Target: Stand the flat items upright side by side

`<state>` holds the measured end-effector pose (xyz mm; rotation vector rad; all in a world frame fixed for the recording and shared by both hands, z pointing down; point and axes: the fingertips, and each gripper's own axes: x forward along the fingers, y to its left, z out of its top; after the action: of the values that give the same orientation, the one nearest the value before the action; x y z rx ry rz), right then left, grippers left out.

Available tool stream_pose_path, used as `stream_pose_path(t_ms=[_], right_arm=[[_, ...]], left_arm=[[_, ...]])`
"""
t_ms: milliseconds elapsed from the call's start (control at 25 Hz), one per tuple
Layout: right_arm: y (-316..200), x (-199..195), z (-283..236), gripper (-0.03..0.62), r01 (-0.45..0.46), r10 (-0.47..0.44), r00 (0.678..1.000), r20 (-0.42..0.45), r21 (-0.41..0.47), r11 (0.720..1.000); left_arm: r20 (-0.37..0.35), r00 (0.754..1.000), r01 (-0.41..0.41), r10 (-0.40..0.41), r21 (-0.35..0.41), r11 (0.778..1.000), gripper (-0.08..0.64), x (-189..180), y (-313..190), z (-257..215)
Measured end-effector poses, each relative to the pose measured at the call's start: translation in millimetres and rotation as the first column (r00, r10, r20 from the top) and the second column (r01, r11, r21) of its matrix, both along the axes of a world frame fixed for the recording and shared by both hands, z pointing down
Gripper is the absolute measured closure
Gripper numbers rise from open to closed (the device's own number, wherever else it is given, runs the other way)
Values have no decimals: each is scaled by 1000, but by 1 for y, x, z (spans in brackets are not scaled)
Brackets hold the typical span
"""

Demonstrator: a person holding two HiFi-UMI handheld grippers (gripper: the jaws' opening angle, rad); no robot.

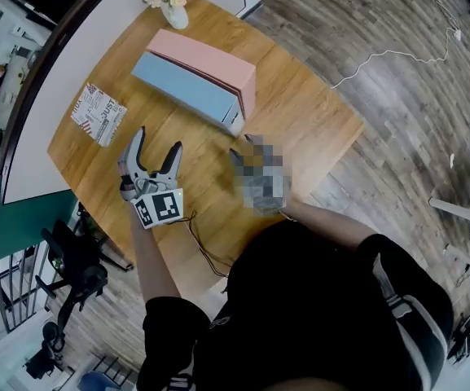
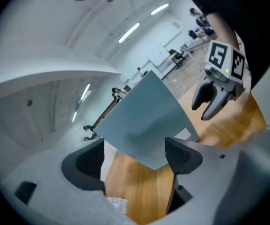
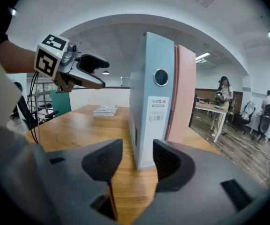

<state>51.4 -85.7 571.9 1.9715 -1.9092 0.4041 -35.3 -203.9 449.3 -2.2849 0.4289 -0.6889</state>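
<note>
Left hand-held gripper [image 1: 159, 139], jaws apart, hovers between patterned book [image 1: 98, 114] and blue binder [image 1: 187, 88].

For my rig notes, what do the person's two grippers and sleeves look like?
The left gripper and right gripper have grey bodies, black-padded curved jaws, each bearing a black-and-white marker cube. A thin dark cable trails from the left. Black short sleeves.

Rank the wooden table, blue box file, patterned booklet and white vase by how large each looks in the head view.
1. wooden table
2. blue box file
3. patterned booklet
4. white vase, which looks smallest, though it also stands farthest from the camera.
</note>
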Motion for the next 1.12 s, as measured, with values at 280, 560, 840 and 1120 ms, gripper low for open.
stream_pose_path(t_ms=[280, 560, 840, 1120], right_arm=[[-1, -34, -7, 453, 238, -238, 969, -71, -5, 971], [-17, -87, -15, 586, 369, -370, 927, -59, -17, 929], [-44, -130, -81, 588, 446, -450, 893, 8, 118, 887], [-66, -139, -182, 588, 444, -470, 883, 12, 306, 842]], left_arm=[[-178, 919, 247, -352, -437, 865, 282, -71, 46, 35], [-210, 706, 425, -677, -640, 641, 491, -134, 81, 67], [-269, 520, 441, -811, -728, 525, 561, -159, 84, 31], [-460, 410, 445, -788, -653, 613, 561, -178, 68, -68]])
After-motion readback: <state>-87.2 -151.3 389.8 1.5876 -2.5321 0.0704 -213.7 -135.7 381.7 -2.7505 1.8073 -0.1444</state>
